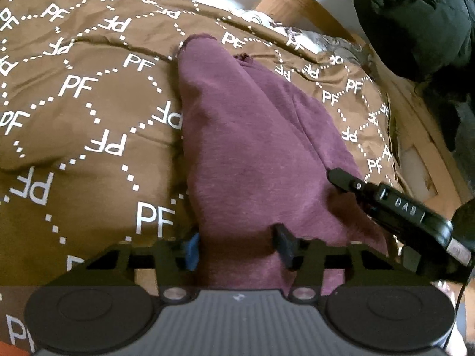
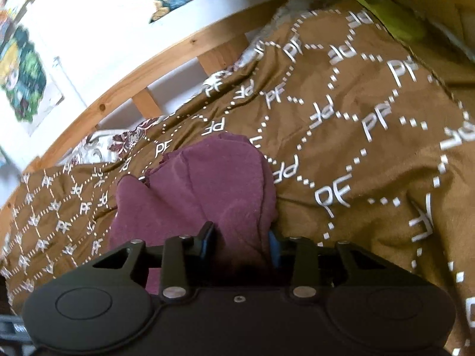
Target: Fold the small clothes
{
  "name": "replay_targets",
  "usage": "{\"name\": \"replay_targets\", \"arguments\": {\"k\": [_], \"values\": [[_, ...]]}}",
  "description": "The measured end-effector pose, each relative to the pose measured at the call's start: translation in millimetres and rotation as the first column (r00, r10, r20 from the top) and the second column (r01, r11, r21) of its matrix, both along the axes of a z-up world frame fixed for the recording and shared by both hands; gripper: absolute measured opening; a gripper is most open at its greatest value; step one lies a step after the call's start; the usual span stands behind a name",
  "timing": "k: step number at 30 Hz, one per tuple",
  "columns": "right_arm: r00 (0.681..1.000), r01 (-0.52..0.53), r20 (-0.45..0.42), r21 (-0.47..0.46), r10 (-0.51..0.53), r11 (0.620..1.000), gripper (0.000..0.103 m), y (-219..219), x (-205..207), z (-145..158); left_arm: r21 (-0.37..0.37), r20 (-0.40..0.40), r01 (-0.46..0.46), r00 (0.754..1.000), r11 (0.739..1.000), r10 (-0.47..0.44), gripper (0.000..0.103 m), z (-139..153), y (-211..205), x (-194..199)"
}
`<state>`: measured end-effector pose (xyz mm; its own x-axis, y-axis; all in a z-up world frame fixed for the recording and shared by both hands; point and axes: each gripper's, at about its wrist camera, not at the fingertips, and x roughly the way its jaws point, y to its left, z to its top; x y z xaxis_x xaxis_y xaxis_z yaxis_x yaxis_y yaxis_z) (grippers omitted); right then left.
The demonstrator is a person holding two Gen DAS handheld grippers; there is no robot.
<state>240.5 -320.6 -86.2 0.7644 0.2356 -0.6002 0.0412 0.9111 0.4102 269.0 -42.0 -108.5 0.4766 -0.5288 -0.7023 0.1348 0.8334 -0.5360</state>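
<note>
My left tool (image 1: 239, 247) and right tool (image 2: 242, 244) each pinch the near edge of the soft maroon knit garment (image 1: 252, 136), bunched lengthwise on the brown PF-print bed cover (image 1: 89, 95).

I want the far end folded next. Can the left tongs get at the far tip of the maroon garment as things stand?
Probably yes. The maroon garment lies flat on the brown bedspread with nothing on top of it. The left tongs already straddle its near end, and the right tongs sit off to the side.
</note>
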Motion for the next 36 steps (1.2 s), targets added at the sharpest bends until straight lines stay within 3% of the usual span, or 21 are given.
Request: {"name": "replay_targets", "arguments": {"k": [1, 4, 6, 9, 18, 21, 24, 30, 32, 36], "values": [[1.0, -0.012, 0.013, -0.027, 0.013, 1.0, 0.037, 4.0, -0.9, 2.1, -0.006, 0.009, -0.009, 1.0, 1.0, 0.009, 0.039, 2.2, 1.0, -1.0], [0.997, -0.036, 0.06, -0.096, 0.042, 0.995, 0.031, 14.5, -5.0, 8.0, 0.024, 0.07, -0.009, 0.997, 1.0, 0.007, 0.032, 13.7, -2.4, -5.6], [0.991, -0.058, 0.111, -0.137, 0.073, 0.989, 0.02, 21.7, -9.6, 13.4, 0.081, 0.142, 0.0, 0.99, 0.997, -0.012, 0.03, 26.1, -9.7, -12.4], [0.971, -0.089, 0.199, -0.224, 0.135, 0.971, 0.018, 35.7, -19.6, 23.7, 0.179, 0.266, -0.013, 0.963, 0.984, -0.035, 0.029, 47.8, -18.0, -26.1], [0.878, -0.051, 0.425, -0.378, 0.222, 0.924, 0.016, 80.5, -27.4, 52.9, 0.327, 0.569, -0.162, 0.821, 0.931, -0.057, 0.029, 92.7, -16.3, -51.2], [0.837, -0.037, 0.485, -0.414, 0.254, 0.91, 0.016, 99.2, -19.7, 59.9, 0.392, 0.629, -0.24, 0.775, 0.888, -0.068, 0.03, 96.5, -16.9, -49.2], [0.831, -0.058, 0.486, -0.407, 0.27, 0.912, 0.016, 111.4, -0.7, 58.2, 0.403, 0.611, -0.289, 0.791, 0.868, -0.02, 0.03, 90.4, -7.8, -34.1], [0.893, -0.13, 0.363, -0.357, 0.266, 0.925, 0.014, 120.9, 41.4, 27.2, 0.374, 0.434, -0.282, 0.895, 0.884, 0.102, 0.031, 60.2, 14.8, 2.0], [0.916, -0.13, 0.317, -0.342, 0.245, 0.931, 0.014, 117.6, 48.4, 16.3, 0.373, 0.374, -0.277, 0.918, 0.886, 0.13, 0.033, 50.0, 16.4, 9.6], [0.945, -0.119, 0.261, -0.278, 0.194, 0.953, 0.014, 100.1, 54.2, 3.4, 0.404, 0.328, -0.284, 0.932, 0.87, 0.152, 0.046, 40.7, 18.3, 10.4]]}}
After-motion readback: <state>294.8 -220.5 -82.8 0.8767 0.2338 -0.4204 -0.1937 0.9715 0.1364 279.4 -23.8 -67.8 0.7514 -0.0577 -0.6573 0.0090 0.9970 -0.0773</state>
